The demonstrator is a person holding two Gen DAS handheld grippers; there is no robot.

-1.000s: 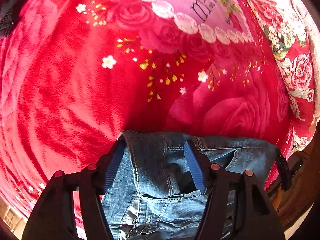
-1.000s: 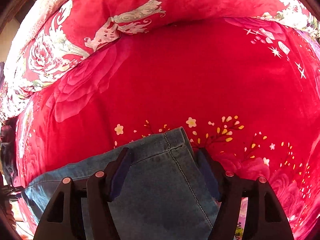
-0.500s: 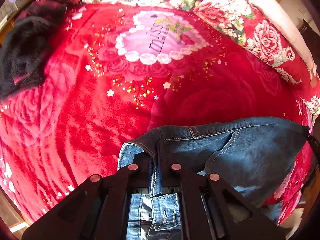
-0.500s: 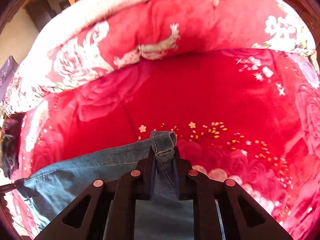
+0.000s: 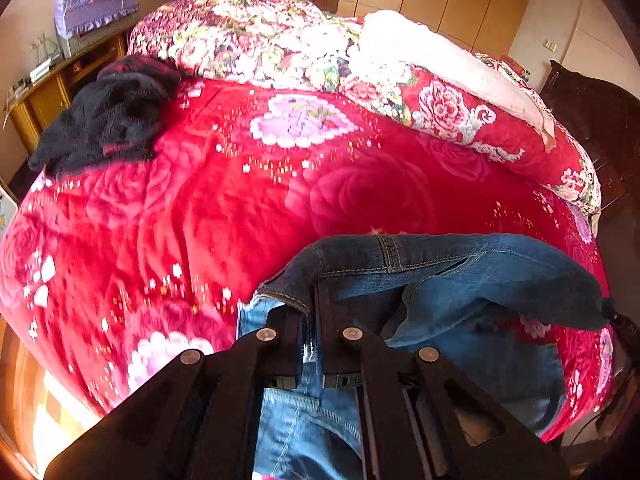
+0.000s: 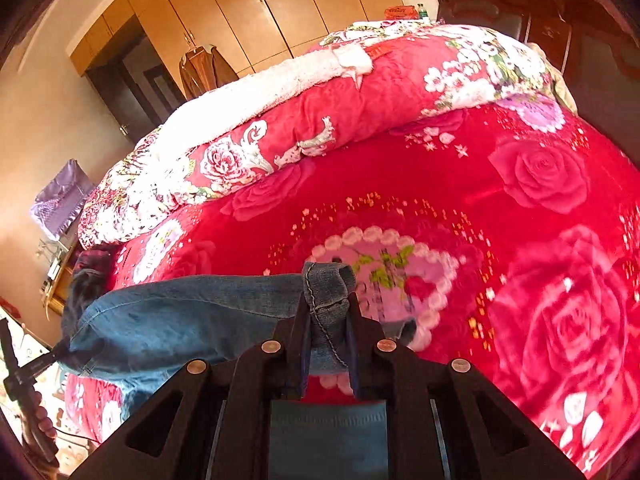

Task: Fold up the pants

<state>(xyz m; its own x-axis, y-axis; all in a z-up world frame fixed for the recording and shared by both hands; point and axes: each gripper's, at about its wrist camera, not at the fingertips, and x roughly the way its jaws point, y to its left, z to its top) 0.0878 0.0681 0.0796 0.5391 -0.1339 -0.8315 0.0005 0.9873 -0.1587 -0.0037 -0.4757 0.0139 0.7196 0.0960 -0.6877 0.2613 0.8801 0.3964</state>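
The blue denim jeans (image 5: 460,272) hang in the air above the red floral blanket (image 5: 200,208), stretched by the waistband between both grippers. My left gripper (image 5: 314,304) is shut on one end of the waistband. My right gripper (image 6: 328,304) is shut on the other end, a bunched denim corner (image 6: 326,284) sticking out past its fingers. In the right wrist view the jeans (image 6: 180,316) sag to the left, where the left gripper (image 6: 20,372) pinches their far end.
A black garment (image 5: 104,120) lies at the bed's far left. A rolled floral quilt with white fleece lining (image 5: 440,92) runs along the far side. A wooden desk (image 5: 40,92) stands left, wardrobes (image 6: 248,20) behind, a dark wooden headboard (image 6: 540,8) right.
Both grippers closed on the waistband, then lifted the jeans well off the blanket. The views now take in the whole bed and room.
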